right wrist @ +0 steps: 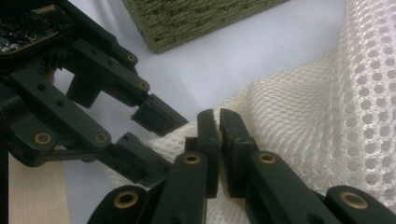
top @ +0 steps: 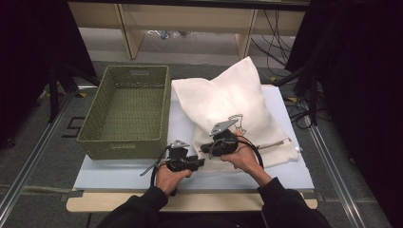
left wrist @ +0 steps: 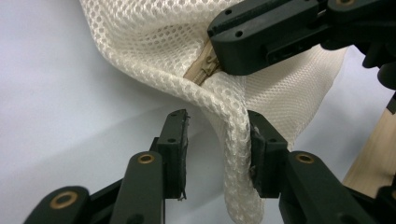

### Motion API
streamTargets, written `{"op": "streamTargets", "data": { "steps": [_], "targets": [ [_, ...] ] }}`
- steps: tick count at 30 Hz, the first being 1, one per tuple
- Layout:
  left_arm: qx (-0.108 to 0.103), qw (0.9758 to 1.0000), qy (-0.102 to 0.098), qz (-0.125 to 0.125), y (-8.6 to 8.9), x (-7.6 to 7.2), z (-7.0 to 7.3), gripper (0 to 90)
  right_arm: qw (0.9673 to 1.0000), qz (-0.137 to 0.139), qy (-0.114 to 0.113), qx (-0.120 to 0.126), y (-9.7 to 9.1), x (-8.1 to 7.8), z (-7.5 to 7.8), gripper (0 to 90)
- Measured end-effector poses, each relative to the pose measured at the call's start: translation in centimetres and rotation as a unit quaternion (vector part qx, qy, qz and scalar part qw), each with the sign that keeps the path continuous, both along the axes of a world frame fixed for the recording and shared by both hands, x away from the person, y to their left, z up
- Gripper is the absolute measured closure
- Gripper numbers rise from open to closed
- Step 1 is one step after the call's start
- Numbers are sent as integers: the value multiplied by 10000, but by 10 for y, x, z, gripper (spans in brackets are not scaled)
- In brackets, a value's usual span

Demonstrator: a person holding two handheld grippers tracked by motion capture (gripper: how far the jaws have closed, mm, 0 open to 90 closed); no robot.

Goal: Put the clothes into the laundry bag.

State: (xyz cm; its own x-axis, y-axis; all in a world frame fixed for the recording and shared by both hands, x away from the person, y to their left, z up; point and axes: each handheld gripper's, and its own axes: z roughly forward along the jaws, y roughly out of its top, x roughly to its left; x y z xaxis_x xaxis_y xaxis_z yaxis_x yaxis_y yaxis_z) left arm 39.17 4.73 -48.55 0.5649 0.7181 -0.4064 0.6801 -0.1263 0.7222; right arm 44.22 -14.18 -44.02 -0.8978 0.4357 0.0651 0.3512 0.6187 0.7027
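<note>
A cream mesh bag [top: 237, 99] lies on the white table top, its near left corner lifted between both grippers. In the left gripper view a rolled fold of the mesh bag [left wrist: 233, 154] hangs between my left gripper's [left wrist: 218, 119] jaws. The fold rests against the right pad, and the left pad stands off it, so this gripper is open. My right gripper [right wrist: 218, 114] is shut on the bag's edge by the tan zipper [left wrist: 204, 70]. In the high view the left gripper [top: 198, 161] and right gripper [top: 205, 148] nearly touch at that corner.
An olive woven basket [top: 124, 137] stands to the left of the bag on the white table top [top: 123, 173]; its corner [right wrist: 187, 23] sits beyond the jaws. The table's wooden front edge [top: 214, 202] runs just under the person's black sleeves.
</note>
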Motion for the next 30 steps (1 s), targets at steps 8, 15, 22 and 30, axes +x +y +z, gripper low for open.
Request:
{"op": "streamTargets", "data": {
  "steps": [8, 15, 22, 30],
  "targets": [
    [136, 9997, -182, -54, -1, 8, -1, 752, 10000, -13, 30, -20, 0, 1, -1, 882],
    [384, 9986, -304, -184, -5, 3, 1, 812, 9999, -105, 96, 31, 0, 1, -3, 871],
    [431, 9983, -335, -191, -6, 2, 1, 814, 9998, -122, 118, 63, -1, 2, -4, 880],
    [295, 9991, -236, -181, -4, 4, 0, 781, 10000, -66, 38, 40, -2, 1, -3, 882]
  ]
}}
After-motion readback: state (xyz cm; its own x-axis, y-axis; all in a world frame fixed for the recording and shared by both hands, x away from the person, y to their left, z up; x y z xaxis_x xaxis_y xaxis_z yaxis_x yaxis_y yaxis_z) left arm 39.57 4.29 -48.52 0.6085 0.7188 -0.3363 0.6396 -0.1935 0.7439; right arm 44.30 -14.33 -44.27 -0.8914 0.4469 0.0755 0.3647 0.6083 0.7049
